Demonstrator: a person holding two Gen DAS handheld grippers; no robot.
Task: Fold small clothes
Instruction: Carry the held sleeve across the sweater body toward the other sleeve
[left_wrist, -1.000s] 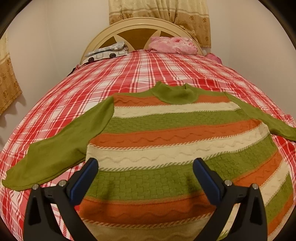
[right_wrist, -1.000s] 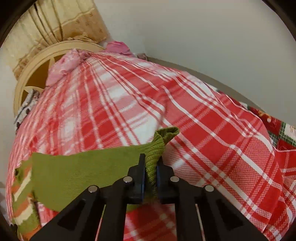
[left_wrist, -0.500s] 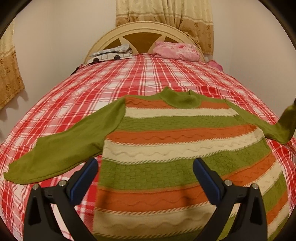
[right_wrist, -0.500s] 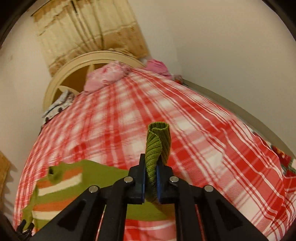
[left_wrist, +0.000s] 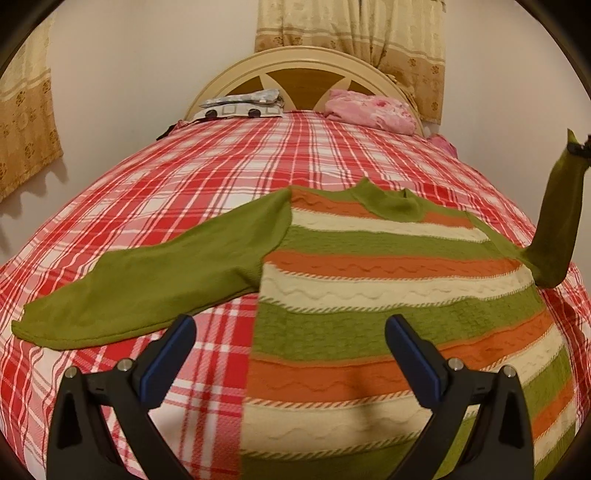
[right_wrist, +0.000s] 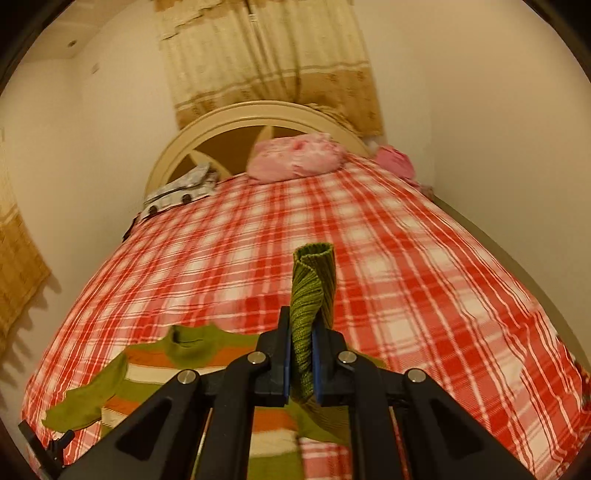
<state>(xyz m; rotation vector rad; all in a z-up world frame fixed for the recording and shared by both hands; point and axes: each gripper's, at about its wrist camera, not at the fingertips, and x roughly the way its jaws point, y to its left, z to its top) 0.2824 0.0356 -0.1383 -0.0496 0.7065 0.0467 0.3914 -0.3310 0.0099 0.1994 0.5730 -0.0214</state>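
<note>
On the plaid bed (left_wrist: 207, 177), a green-orange-cream striped sweater (left_wrist: 369, 295) lies flat; right gripper (right_wrist: 300, 363) fingers pinch its lifted sleeve cuff (right_wrist: 314, 273); left gripper (left_wrist: 291, 354) fingers gape wide, empty.

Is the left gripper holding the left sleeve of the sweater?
No, the left gripper is open and empty above the bed, and the left sleeve lies flat on the blanket.

Before you is a bed covered by a red-and-white plaid bedspread (left_wrist: 207, 192), with an arched cream wooden headboard (left_wrist: 295, 66) at the far end. On it lies a green, orange and cream striped knit sweater (left_wrist: 388, 295), its body flat and one green sleeve (left_wrist: 147, 280) spread out. By the headboard rest a crumpled pink cloth (left_wrist: 369, 110) and a grey-and-white patterned bundle (left_wrist: 240, 105).
</note>
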